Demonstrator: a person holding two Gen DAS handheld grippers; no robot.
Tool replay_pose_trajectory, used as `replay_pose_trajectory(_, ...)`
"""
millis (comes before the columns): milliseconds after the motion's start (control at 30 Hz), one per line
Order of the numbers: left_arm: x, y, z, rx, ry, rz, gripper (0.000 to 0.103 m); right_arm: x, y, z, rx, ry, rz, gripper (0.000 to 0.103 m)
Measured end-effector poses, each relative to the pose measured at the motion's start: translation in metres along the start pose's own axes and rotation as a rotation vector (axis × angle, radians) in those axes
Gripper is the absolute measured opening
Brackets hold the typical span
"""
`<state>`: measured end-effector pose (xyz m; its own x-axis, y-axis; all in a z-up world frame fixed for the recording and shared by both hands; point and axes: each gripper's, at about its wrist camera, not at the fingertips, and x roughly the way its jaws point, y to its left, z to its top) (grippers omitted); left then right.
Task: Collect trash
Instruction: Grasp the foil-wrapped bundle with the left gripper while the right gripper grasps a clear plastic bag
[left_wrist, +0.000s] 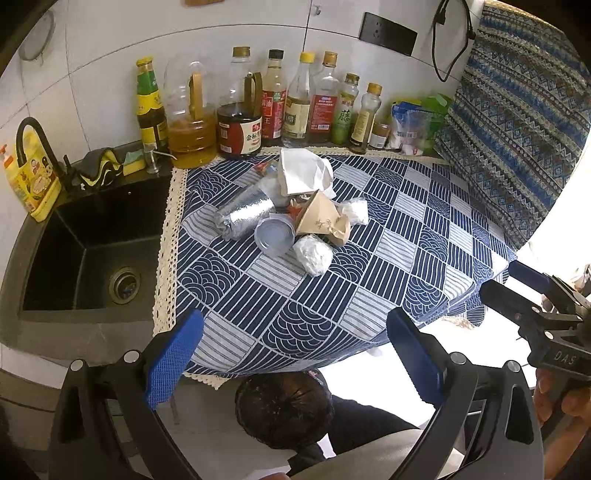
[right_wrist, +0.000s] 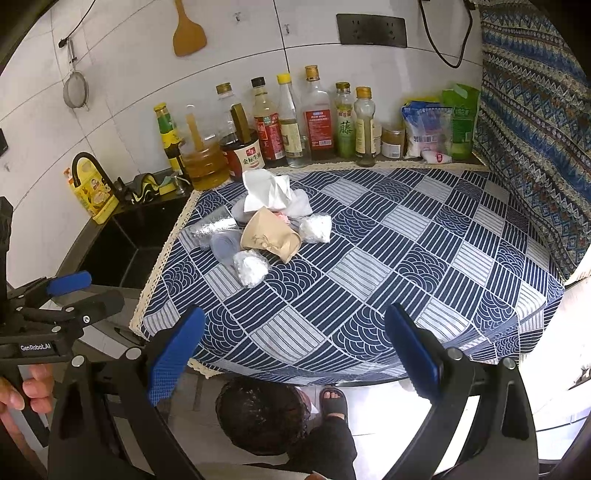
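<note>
left gripper (left_wrist: 295, 354) jaws wide apart, empty | right gripper (right_wrist: 295, 350) same | trash pile (left_wrist: 291, 210) untouched

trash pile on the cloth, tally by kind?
Foil-wrapped roll: 1
Tin can: 1
Crushed paper cup: 1
White tissue: 1
Clear plastic wads: 2
Total: 6 visible; more may sit under the tissue.
</note>
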<state>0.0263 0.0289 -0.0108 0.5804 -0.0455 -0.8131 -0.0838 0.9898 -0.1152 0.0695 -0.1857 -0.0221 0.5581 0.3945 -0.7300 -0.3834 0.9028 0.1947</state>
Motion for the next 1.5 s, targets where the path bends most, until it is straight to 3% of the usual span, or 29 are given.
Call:
replay_pose_trajectory(133, 0.009, 0.003, 0.010, 0.011, 0.010, 0.011, 0.096, 0.009, -0.001, 0.010, -0.004, 0.010, 0.012, 0.097)
replay_pose_trajectory(500, 0.067, 0.035, 0.048, -0.076, 0.096, -0.017, 0.096, 0.065, -0.026, 0.045, -0.006, 0.074, 0.020, 0.097)
replay_pose_trajectory(667, 0.101, 0.052, 0.070, -0.121, 0.132, -0.030, 0.096, 0.104, -0.043, 0.062, 0.018, 0.135, 0.057, 0.097)
replay_pose_trajectory(1067, 0.178, 0.086, 0.122, -0.105, 0.192, 0.002, 0.096, 0.201, -0.072, 0.099, 0.060, 0.259, 0.135, 0.096)
replay_pose_trajectory(1233, 0.208, 0.100, 0.131, -0.091, 0.250, -0.006, 0.095, 0.237, -0.073, 0.107, 0.061, 0.315, 0.175, 0.091)
replay_pose_trajectory(1367, 0.221, 0.107, 0.139, -0.065, 0.274, -0.024, 0.095, 0.258, -0.073, 0.112, 0.054, 0.345, 0.208, 0.076)
replay_pose_trajectory(1500, 0.235, 0.112, 0.142, -0.052, 0.310, -0.028, 0.095, 0.275, -0.072, 0.113, 0.068, 0.379, 0.246, 0.076)
